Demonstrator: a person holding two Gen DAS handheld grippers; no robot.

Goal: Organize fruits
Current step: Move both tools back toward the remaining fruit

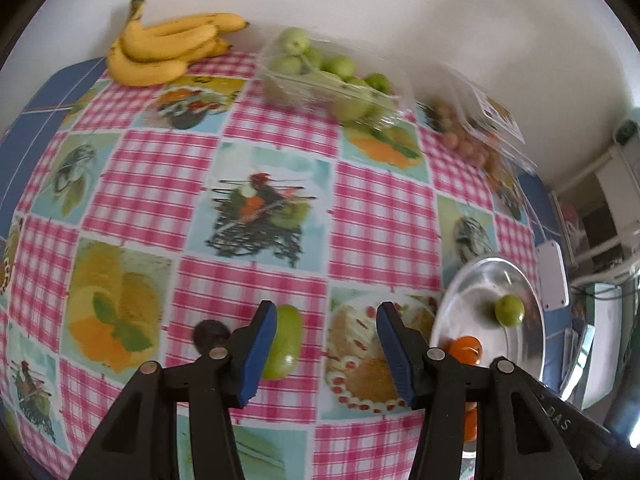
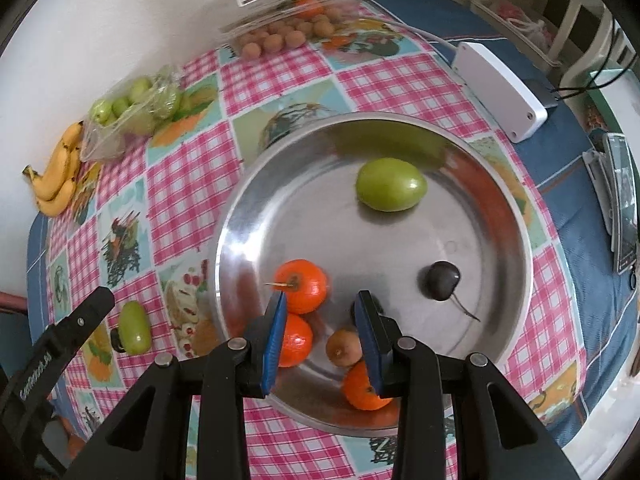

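Left gripper (image 1: 326, 320): jaws part open, nothing between the pads. It hangs over the checked tablecloth (image 1: 280, 128). An oblong green fruit (image 1: 284, 342) lies on the cloth just inside the left finger, partly hidden by it, not gripped. A dark round fruit (image 1: 210, 332) sits just beyond that finger at 9 o'clock.

Right gripper (image 2: 320, 312): jaws narrowly apart, empty — bare metal shows between the pads. It hangs over the near part of the steel bowl (image 2: 240, 216).

In the bowl, right wrist view:
- stemmed orange fruit (image 2: 302, 286) at 7 o'clock, just beyond the left pad
- second orange fruit (image 2: 296, 340) behind that pad, third orange fruit (image 2: 360, 392) near the rim at 6 o'clock
- small brown fruit (image 2: 342, 348) against the right pad's inner side; contact unclear
- dark cherry (image 2: 442, 280) with stem at 4 o'clock
- big green fruit (image 2: 390, 184) at 1 o'clock, well apart from the rest

Outside the bowl — clear tub of small brown fruit (image 2: 280, 38) at 12 o'clock, clear pack of green fruit (image 2: 132, 108) at 10 o'clock, bananas (image 2: 58, 184) at 9 o'clock by the wall. White box (image 2: 500, 88) at 2 o'clock on the blue cloth (image 2: 568, 184).
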